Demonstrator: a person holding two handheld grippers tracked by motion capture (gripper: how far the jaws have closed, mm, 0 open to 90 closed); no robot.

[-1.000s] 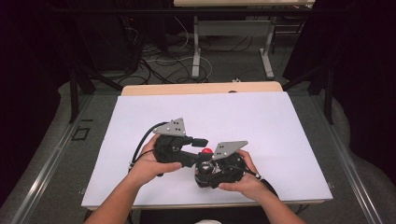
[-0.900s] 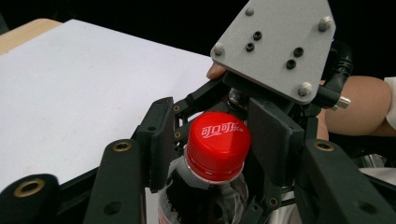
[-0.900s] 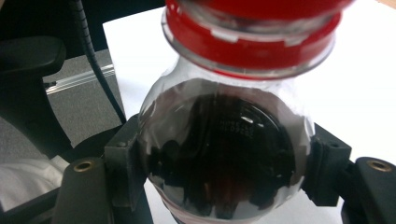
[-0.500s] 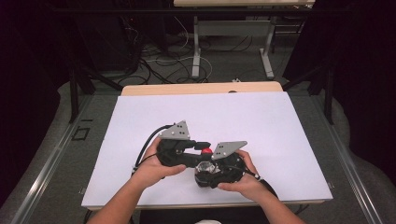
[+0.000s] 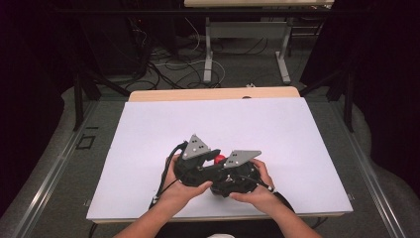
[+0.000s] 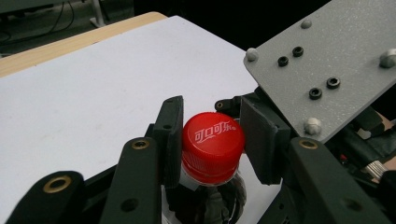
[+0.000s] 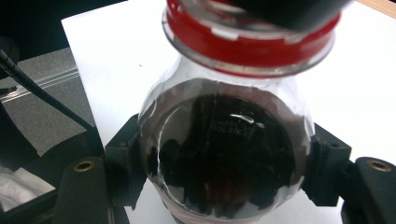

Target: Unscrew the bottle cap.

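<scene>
Gripping a ribbed red plastic cap between its matte black pads, the left claw is clamped on the top of a clear, rounded bottle of dark liquid. The right claw is clamped around the bottle's smooth bulging body, just below the neck. Both meet over the near middle of the flat white desk.

Low in the frame's centre, your left gripper and right gripper sit side by side, jaws clamped, forearms rising from the bottom edge.
</scene>
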